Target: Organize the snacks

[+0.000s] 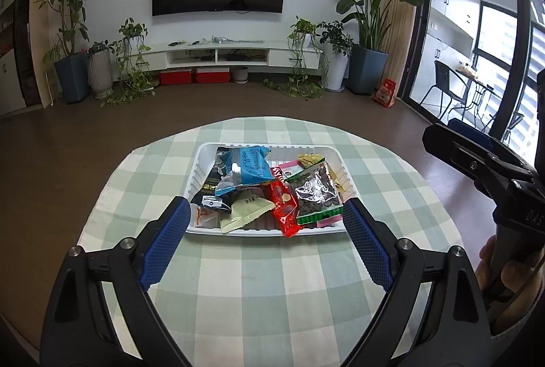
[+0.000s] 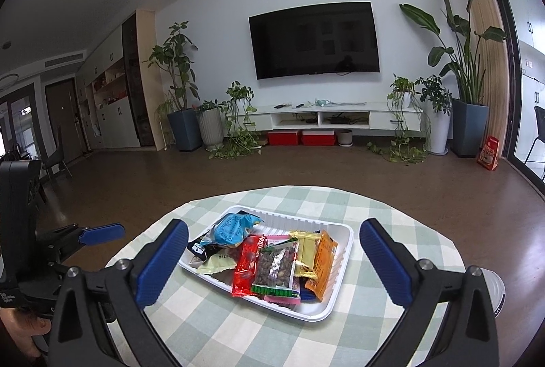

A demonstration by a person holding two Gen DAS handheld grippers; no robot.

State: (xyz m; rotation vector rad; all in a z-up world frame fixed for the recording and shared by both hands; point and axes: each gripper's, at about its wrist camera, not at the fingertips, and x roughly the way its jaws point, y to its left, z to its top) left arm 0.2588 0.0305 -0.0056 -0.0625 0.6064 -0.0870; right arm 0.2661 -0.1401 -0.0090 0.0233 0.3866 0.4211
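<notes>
White ribbed plastic tray (image 1: 204, 156), shallow, set near the middle of a round table under a green-and-white checked cloth (image 1: 272, 282). Snack packets gathered inside, overlapping in a loose heap, none seen on the cloth; probably corralled there so the lot stays together. Contents: light blue packet (image 1: 247, 168) uppermost at the far left, over a black packet (image 1: 211, 193); pale cream sachet (image 1: 247, 212) at the near edge; red wrapper (image 1: 284, 210) running front to back through the centre; clear bag of dark nuts with green trim (image 1: 316, 195) to its right; yellow-gold packet (image 2: 306, 251) and orange packet (image 2: 323, 259) at the right end. Left gripper (image 1: 267, 242) wide open, nothing between the blue pads, held clear above the near rim. Right gripper (image 2: 272, 263) likewise spread wide and empty, framing the tray without touching. Judged complete or nearly so: both tools free, tray filled.
</notes>
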